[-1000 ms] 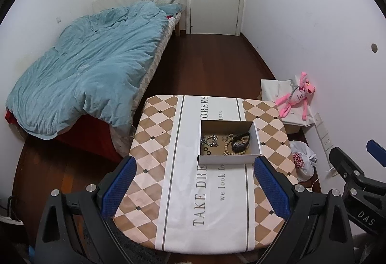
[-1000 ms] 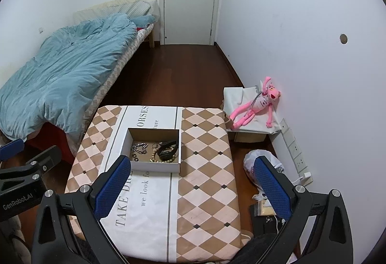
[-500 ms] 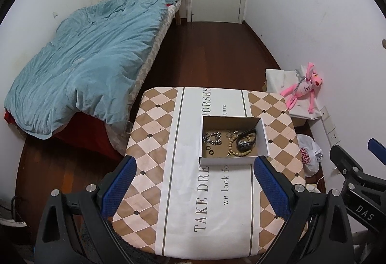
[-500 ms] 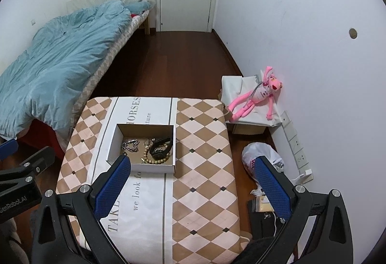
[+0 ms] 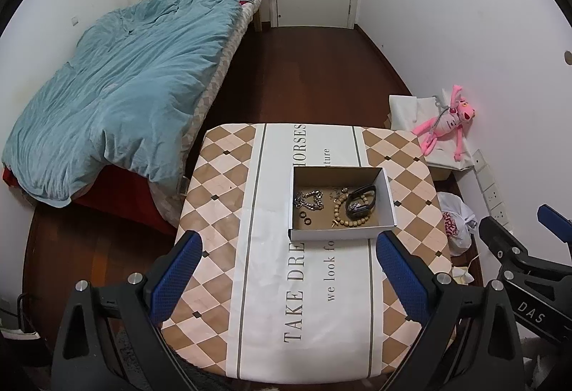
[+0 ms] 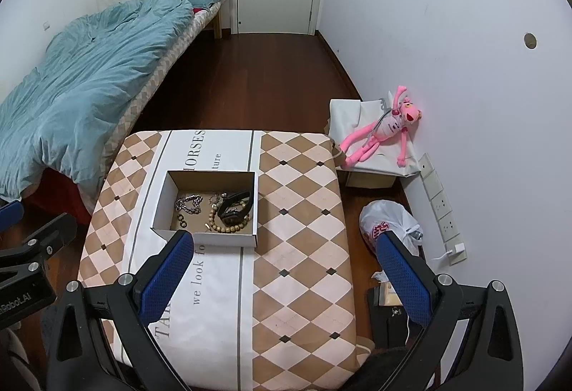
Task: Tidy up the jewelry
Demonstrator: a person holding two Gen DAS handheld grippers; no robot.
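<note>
Both grippers, left (image 5: 286, 269) and right (image 6: 282, 265), hang spread and empty above the table's (image 5: 221, 183) near edge. Just beyond their fingertips sits the box (image 5: 341, 233) holding chain (image 5: 308, 200), beads (image 5: 348, 212), watch (image 5: 361, 199) and rings (image 5: 305, 216).

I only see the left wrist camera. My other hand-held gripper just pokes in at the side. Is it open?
Observer: Yes. The right wrist view shows the right hand-held gripper wide open, with nothing between its fingers.
Operator: What's on the floor by the bag?
Observer: A black boxy thing lies beside the table, nearer the camera than the white plastic bag. I cannot tell what it is.
Operator: Is anything plugged in?
Observer: A white plug sits at the low end of the socket strip.
</note>
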